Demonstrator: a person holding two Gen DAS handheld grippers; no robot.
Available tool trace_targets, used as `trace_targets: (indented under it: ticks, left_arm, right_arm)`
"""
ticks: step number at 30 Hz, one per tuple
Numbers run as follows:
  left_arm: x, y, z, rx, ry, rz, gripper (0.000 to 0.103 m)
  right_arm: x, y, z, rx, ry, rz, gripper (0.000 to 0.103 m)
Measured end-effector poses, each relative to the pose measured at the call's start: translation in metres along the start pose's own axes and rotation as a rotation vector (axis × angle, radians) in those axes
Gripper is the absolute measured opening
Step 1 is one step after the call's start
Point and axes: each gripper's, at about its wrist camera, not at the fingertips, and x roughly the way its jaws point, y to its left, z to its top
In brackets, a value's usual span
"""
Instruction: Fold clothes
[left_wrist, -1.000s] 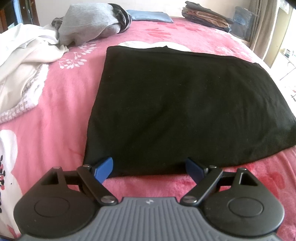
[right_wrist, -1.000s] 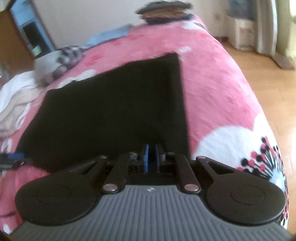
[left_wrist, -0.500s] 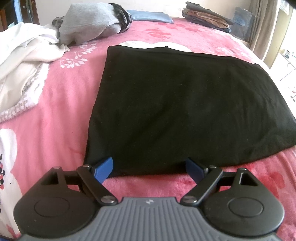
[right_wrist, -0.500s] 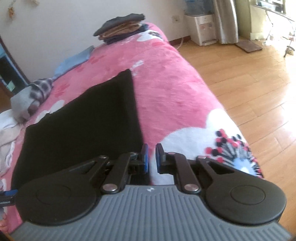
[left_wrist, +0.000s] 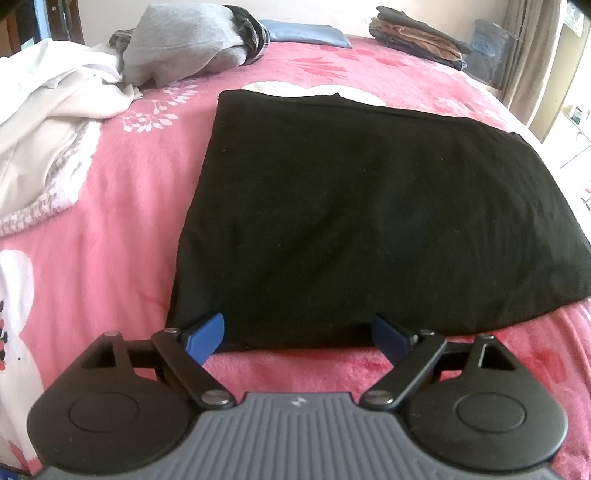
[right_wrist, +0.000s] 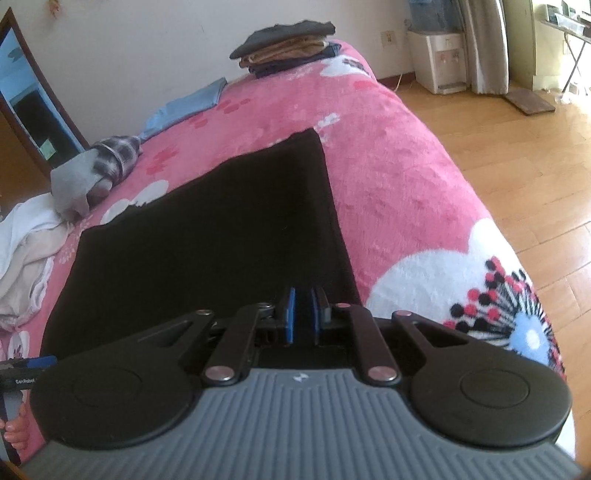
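Right now the right gripper pinches the black garment with narrow fingers while the left gripper gapes wide, so lifting could skew the fold.

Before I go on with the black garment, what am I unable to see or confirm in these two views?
- Black garment: its near right corner is hidden behind the right tool in the right wrist view, so I cannot tell if fabric is pinched.
- Its right end is cut off by the left wrist frame edge.
- Its layers under the open left tool: too dark to count.
- Folded pile: items too small to name.
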Motion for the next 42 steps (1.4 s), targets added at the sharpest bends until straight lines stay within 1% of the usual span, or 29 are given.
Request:
trace_targets:
  ticks: [11,16,18,20,23,26,31,32,33,37,40,42]
  left_arm:
    - [0.000,-0.003,0.000,0.009,0.009,0.005,0.093]
    - [-0.001,-0.001,0.002,-0.008,0.018,-0.003,0.094]
    - [-0.001,0.001,0.002,-0.020,0.020,-0.010,0.094]
    - [-0.002,0.002,0.002,-0.033,0.020,-0.017,0.094]
    - [-0.004,0.003,0.002,-0.052,0.019,-0.022,0.094]
    - [-0.006,0.003,0.003,-0.068,0.014,-0.022,0.097]
    - [-0.016,0.003,0.006,-0.081,-0.022,-0.019,0.098]
    - [-0.018,0.003,0.007,-0.083,-0.031,-0.019,0.098]
    - [-0.020,0.003,0.008,-0.087,-0.038,-0.023,0.098]
    - [-0.030,0.003,0.012,-0.106,-0.065,-0.036,0.100]
    - [-0.037,0.002,0.015,-0.116,-0.079,-0.040,0.102]
    - [-0.039,0.001,0.016,-0.120,-0.082,-0.038,0.102]
  right_arm:
    - [0.008,0.013,-0.011,-0.039,0.042,0.014,0.008]
    - [0.008,0.018,-0.014,-0.057,0.050,0.014,0.010]
    - [0.008,0.019,-0.014,-0.061,0.050,0.014,0.015]
    - [0.008,0.021,-0.015,-0.064,0.051,0.017,0.018]
    - [0.008,0.024,-0.015,-0.074,0.053,0.020,0.022]
    - [0.008,0.027,-0.016,-0.085,0.049,0.020,0.025]
    - [0.004,0.031,-0.015,-0.096,0.031,0.022,0.032]
    - [0.003,0.032,-0.015,-0.099,0.026,0.023,0.036]
    - [0.002,0.032,-0.014,-0.103,0.021,0.023,0.042]
    - [-0.003,0.036,-0.013,-0.122,-0.003,0.026,0.045]
    - [-0.005,0.040,-0.012,-0.130,-0.015,0.027,0.052]
    - [-0.006,0.042,-0.011,-0.134,-0.027,0.017,0.060]
